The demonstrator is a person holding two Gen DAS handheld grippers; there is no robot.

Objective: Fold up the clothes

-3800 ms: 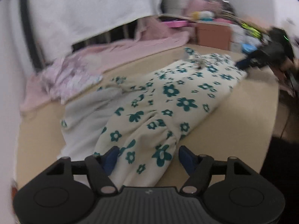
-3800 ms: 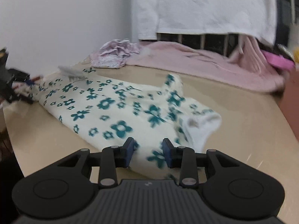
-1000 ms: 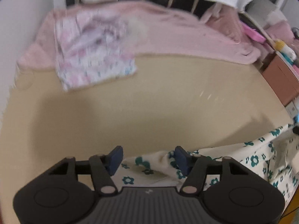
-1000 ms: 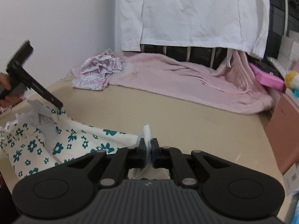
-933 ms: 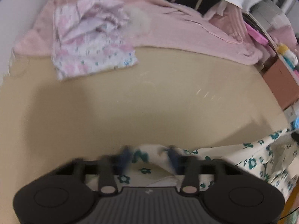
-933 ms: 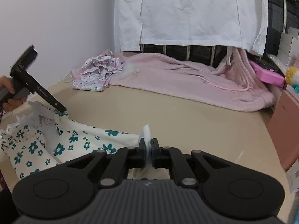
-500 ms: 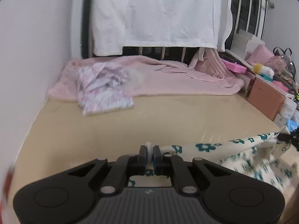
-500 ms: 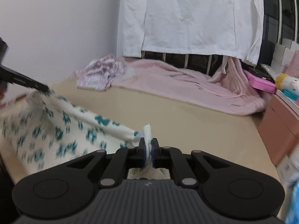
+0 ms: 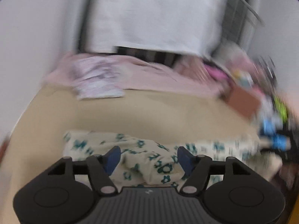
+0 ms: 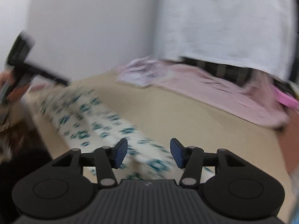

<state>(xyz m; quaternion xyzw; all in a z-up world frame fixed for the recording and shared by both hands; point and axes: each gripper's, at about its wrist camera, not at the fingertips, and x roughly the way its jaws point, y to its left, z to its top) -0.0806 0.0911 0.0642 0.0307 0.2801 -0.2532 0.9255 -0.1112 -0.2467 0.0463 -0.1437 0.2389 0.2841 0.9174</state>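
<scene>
A cream garment with teal flowers (image 9: pixel 145 155) lies along the near edge of the tan table (image 9: pixel 149 110), bunched in a long band. My left gripper (image 9: pixel 148 157) is open, its blue pads on either side of a fold of the cloth without gripping it. In the right wrist view the same garment (image 10: pixel 97 119) stretches from the left toward my right gripper (image 10: pixel 148 153), which is open just above its near end. The left gripper also shows in the right wrist view (image 10: pixel 28 69), raised at the far left. Both views are blurred.
A pink blanket (image 9: pixel 149 78) and a small floral pink-white garment (image 9: pixel 97 82) lie at the back of the table. A white sheet (image 9: pixel 153 15) hangs behind. A brown box (image 9: pixel 243 102) and clutter stand at the right. A wall (image 10: pixel 84 28) is at the left.
Both grippers were shut on the garment's edge and holding it up half a second ago. Both have now opened and the garment has dropped onto the table.
</scene>
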